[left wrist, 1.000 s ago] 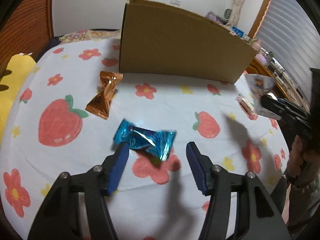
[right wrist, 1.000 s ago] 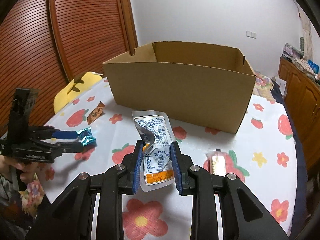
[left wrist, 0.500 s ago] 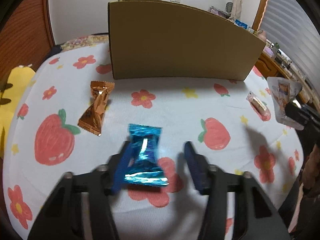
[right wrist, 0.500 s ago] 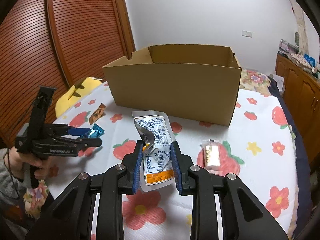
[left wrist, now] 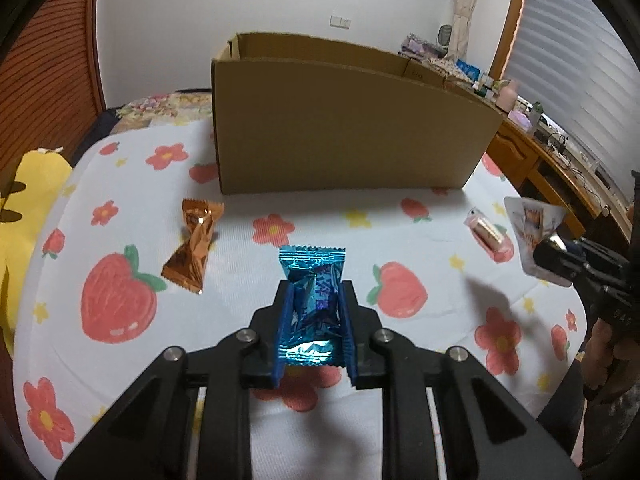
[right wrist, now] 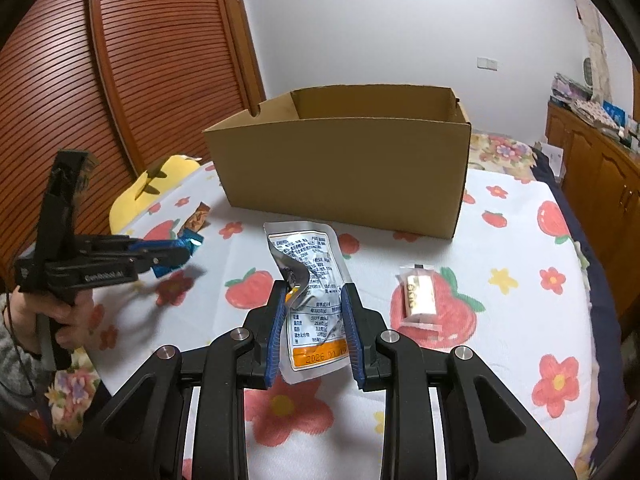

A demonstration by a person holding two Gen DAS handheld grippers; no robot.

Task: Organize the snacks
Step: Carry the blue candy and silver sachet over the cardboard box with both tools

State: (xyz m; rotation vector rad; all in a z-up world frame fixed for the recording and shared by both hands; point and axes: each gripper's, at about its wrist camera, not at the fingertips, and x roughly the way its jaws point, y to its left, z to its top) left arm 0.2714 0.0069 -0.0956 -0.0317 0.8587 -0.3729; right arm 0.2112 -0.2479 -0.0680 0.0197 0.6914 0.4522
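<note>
Left gripper: closed on a blue candy, its blue pads pressing both sides of the wrapper; the crimped top end sticks out past the fingertips.
Blue candy: held just above the surface, in front of the box.
Right gripper: clamped on a silver pouch, which stands upright between the pads with its printed back facing the camera and an orange band at its lower end.
Silver pouch: raised off the surface, its top corner creased and folded over.
Box: open-topped cardboard, standing at the far side of the surface beyond both grippers; its inside cannot be seen well enough to tell what it holds.
Orange candy: lying on the surface to the left of the blue candy, near the box's front left corner, apart from both.
Small clear-wrapped snack: lying on a printed strawberry, to the right of the right gripper and not touching it.
Surface: covered by a white cloth printed with strawberries and flowers.
Person's hand: wrapped around the handle of the left gripper, at the left edge of the right wrist view.
Yellow cushion: beside the surface's far left edge.
</note>
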